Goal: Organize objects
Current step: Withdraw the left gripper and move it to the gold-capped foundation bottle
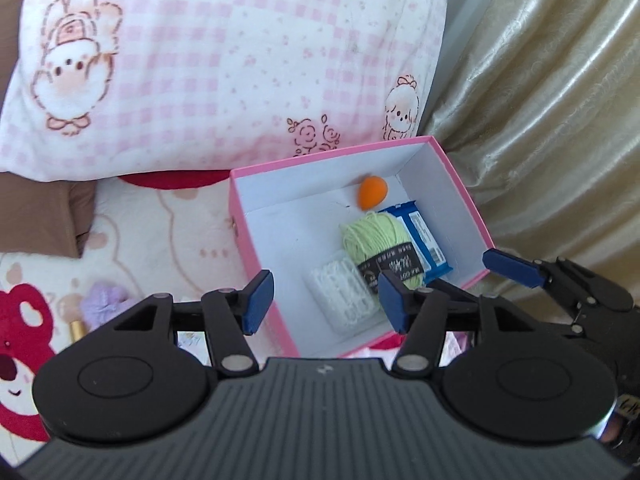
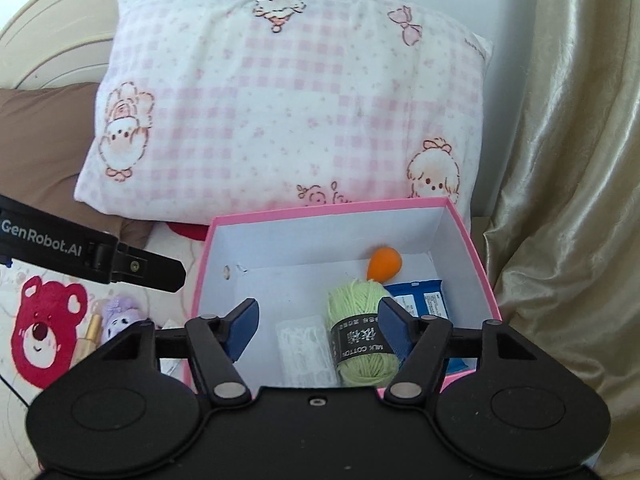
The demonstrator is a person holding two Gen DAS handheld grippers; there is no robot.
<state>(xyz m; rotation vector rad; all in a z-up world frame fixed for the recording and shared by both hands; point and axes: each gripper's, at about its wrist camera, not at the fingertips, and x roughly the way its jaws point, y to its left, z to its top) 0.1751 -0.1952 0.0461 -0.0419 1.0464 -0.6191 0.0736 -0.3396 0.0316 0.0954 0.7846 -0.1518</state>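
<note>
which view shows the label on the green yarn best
The right wrist view: the green yarn lies close, its black band facing the camera with readable lettering. In the left wrist view the yarn is smaller, its band partly behind a gripper finger.

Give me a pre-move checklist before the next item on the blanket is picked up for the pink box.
1. Left hand-held gripper empty, jaws apart: ok.
2. Right hand-held gripper empty, jaws apart: ok.
3. Pink box open, no lid in the way: ok.
4. Free floor left in the box: ok; the green yarn, orange egg-shaped sponge, blue packet and clear white case crowd its right half, the left half is bare.
5. Next items in sight: ok; a purple plush and gold tube lie left of the box.
6. Clear grasp on them: cannot tell, the gripper body partly hides them.
</note>
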